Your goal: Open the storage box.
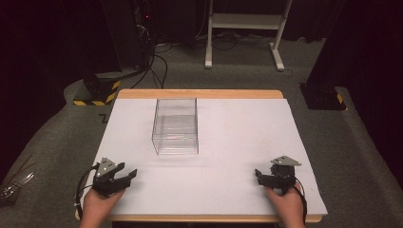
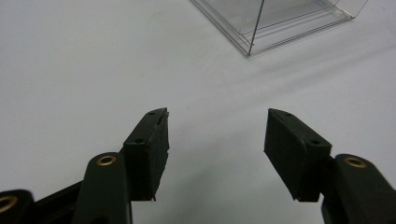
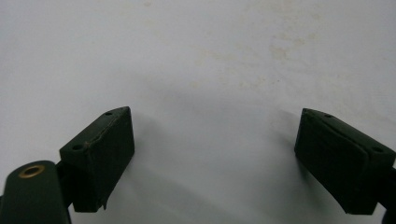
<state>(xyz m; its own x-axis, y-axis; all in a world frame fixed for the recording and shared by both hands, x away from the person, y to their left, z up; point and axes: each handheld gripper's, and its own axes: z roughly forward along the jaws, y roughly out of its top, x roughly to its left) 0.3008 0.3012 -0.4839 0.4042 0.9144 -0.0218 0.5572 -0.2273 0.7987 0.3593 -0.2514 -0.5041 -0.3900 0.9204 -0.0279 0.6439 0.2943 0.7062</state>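
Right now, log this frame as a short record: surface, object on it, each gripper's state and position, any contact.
surface: white table top on a wooden table
object: clear plastic box, upright, open at the top, looks empty, left of centre
left gripper: open, holding nothing, near left corner, pointing toward the box
right gripper: open, holding nothing, near right corner
contact: none; both grippers are apart from the box

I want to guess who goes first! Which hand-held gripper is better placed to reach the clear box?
Probably the left hand-held gripper. The clear box sits left of the table's middle, nearer that side, and its corner lies ahead of the open jaws in the left gripper view. The right hand-held gripper, also open, faces bare white table.
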